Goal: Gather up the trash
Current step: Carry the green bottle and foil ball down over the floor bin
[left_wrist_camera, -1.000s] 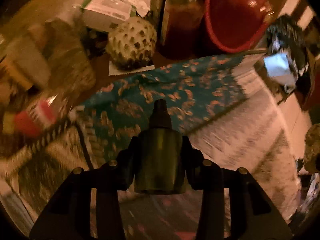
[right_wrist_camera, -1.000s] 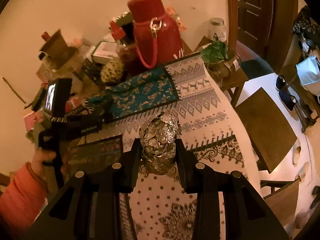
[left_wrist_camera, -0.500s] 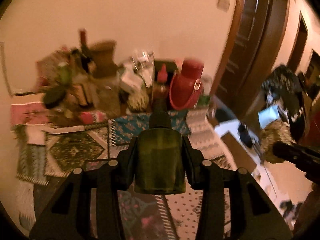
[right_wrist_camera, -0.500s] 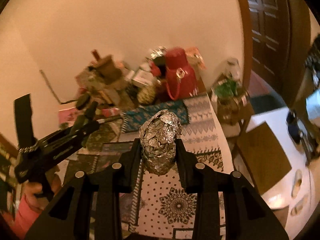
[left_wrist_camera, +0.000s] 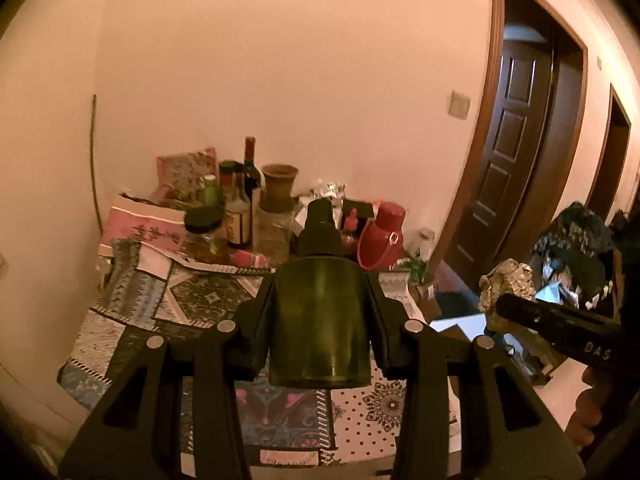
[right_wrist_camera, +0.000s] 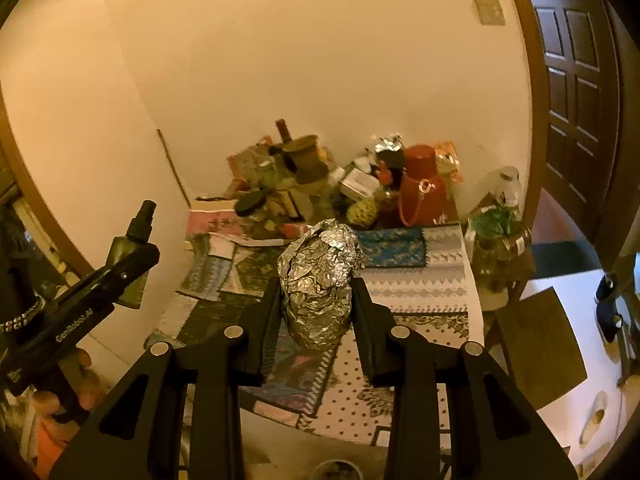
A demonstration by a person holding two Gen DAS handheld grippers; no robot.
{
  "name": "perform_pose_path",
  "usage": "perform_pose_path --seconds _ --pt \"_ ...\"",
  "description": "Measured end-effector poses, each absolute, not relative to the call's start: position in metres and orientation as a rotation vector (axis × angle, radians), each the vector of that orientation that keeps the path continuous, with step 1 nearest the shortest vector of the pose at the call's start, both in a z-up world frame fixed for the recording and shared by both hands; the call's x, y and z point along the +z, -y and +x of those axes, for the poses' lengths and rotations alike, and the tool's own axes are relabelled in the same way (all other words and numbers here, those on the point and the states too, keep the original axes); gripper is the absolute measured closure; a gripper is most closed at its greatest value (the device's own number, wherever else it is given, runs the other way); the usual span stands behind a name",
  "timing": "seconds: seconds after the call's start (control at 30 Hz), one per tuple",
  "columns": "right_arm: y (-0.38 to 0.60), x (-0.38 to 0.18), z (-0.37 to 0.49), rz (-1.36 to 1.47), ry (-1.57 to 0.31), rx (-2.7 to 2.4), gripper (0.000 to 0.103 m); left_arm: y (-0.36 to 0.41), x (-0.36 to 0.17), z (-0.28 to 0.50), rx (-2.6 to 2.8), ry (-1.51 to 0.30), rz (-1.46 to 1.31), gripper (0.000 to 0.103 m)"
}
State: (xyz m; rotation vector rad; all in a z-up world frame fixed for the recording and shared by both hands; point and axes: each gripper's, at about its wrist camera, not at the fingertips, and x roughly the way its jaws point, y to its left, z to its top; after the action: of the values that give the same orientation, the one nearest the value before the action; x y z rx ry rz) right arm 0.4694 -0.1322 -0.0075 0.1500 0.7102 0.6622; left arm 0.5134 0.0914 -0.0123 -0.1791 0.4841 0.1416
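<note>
My left gripper is shut on a dark green spray bottle with a black nozzle, held high above the table. The same bottle shows at the left of the right wrist view, clamped in the left gripper's fingers. My right gripper is shut on a crumpled ball of silver foil, also lifted above the table. That foil ball appears at the right edge of the left wrist view.
A table with a patchwork cloth lies below, with bottles, jars, a red flask and a clay pot crowded at its far end against the wall. A dark door stands to the right. A person's hand holds the left gripper.
Both grippers have risen and pulled back from the table with their loads. The views now take in the wall and door, and the table looks smaller and farther off.
</note>
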Motion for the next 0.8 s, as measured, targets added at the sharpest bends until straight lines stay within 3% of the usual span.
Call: perform_pose_path --seconds 0.8 --pt "0.068 0.000 0.222 0.187 -0.661 0.569 0.072 -0.147 -0.011 0.237 -0.014 -0.460 -0.151 0.062"
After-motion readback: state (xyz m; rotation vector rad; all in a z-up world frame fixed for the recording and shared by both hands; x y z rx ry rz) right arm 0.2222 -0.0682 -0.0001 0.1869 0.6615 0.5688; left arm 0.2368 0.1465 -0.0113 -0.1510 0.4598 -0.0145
